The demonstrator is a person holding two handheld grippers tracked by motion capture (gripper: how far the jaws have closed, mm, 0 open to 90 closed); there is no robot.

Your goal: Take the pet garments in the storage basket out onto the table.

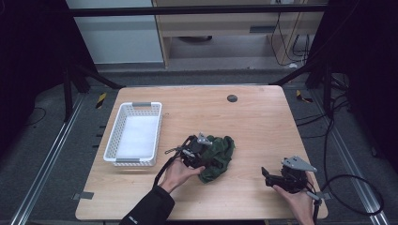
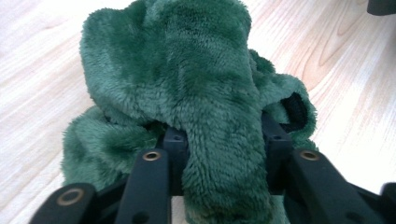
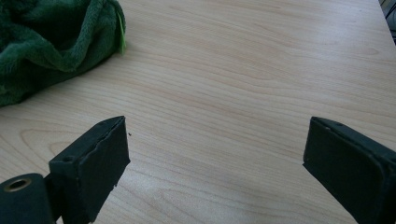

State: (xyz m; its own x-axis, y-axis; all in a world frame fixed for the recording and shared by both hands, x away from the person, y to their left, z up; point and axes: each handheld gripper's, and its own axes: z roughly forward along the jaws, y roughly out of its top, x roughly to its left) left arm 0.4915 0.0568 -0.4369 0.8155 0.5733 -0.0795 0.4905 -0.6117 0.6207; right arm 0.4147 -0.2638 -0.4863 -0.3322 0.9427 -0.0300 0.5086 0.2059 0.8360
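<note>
Currently handling the green cloth [image 1: 217, 157], which lies crumpled on the desk [image 1: 263, 122], right of the white basket [image 1: 133, 133]. My left gripper [image 1: 199, 152] sits at the cloth's near-left edge; its jaws are partly open with a thick fold between them, touching both pads, though I cannot tell if they still press. My right gripper [image 1: 274, 178] rests well right of the cloth, jaws wide, holding nothing. Judged step: regrasping or releasing the fold. Next move needs a firm hold before lifting toward the basket. Cloth hides the left fingertips.
</note>
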